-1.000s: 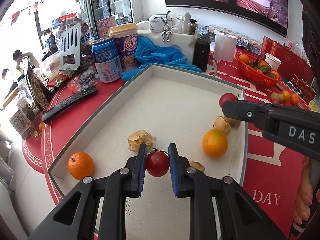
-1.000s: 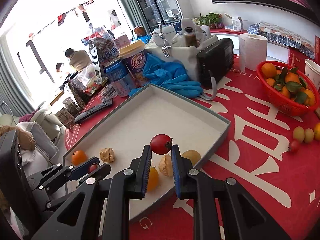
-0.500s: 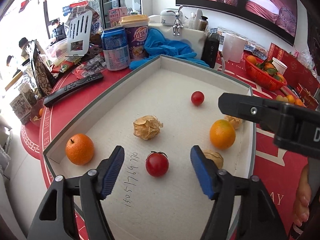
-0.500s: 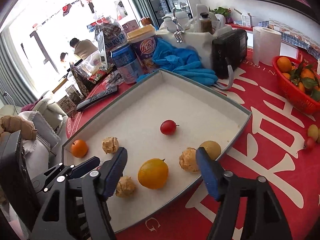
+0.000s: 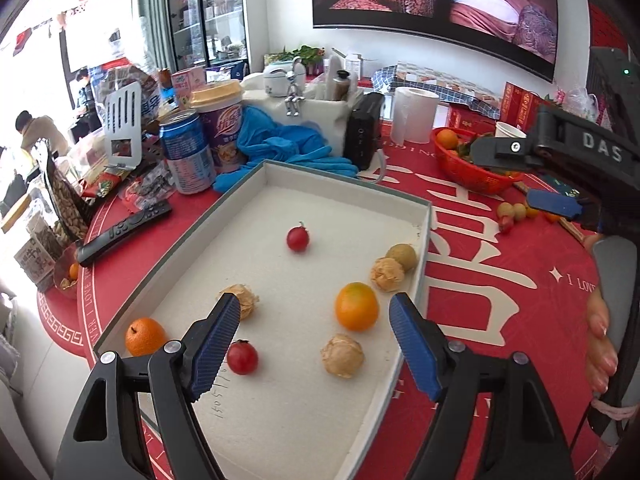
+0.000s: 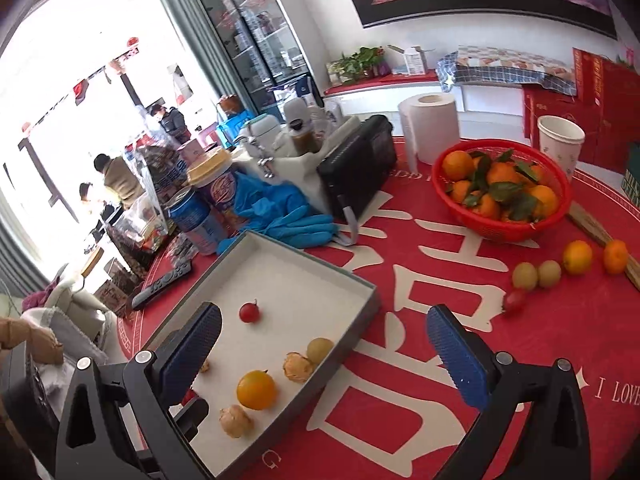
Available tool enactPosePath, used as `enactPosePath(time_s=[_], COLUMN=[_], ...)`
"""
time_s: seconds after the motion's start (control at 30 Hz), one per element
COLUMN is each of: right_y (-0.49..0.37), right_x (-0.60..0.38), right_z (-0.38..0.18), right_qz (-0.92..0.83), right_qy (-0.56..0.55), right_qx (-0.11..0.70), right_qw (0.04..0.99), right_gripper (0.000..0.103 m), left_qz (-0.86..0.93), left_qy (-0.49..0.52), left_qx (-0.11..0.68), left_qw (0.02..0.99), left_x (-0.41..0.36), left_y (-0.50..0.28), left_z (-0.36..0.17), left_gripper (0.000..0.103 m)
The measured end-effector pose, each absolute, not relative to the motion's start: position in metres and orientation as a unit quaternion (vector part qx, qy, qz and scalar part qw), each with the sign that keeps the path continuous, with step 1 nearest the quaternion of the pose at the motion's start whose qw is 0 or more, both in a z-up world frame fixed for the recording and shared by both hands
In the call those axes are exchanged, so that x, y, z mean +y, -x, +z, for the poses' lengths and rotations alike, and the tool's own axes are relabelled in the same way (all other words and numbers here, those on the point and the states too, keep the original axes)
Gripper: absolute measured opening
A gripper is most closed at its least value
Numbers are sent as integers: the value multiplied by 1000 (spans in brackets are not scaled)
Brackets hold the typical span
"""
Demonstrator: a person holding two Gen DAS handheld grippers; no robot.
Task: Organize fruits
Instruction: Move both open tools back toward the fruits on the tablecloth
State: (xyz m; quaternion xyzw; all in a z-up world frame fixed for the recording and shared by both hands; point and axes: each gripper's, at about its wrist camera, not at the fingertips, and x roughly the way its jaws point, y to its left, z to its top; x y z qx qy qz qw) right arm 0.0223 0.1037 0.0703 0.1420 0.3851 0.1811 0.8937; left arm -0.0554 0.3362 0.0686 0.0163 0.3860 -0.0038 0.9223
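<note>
With both the left gripper [image 5: 314,314] and right gripper [image 6: 324,330] spread wide and holding nothing, eight fruits lie in the tray [image 5: 348,182] – about half done, I judge – while five loose fruits [image 6: 560,270] wait beside the red basket [image 6: 512,226].

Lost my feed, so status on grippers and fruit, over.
Left gripper open, empty. Right gripper open, empty. Two cherry tomatoes lie loose in the tray. Loose fruit on the tablecloth; path unobstructed.
</note>
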Motion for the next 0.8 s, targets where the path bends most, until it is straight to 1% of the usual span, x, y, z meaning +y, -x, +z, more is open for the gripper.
enactPosePath(time_s=[0.27,0.4,0.63,0.8], right_y=[-38,-37,-27,-21], right_x=[8,-40,-99,-125], right_z=[53,40,26,14], right_qz=[50,6,-27,-47], right_qy=[-222,-274,-334,-347], right_qx=[426,439,451,465], right_qw=[876,856,827,813], right_gripper=[103,103,103,103], left_qz=[-59,-86,-118,-134], left_qy=[-64,-68,-79,-73], left_qx=[381,390,383,389], left_qw=[921,914,913,909], left_x=[278,254,218,202], left_y=[48,41,28,12], left_z=[85,89,108,115], left_gripper=[80,80,80,80])
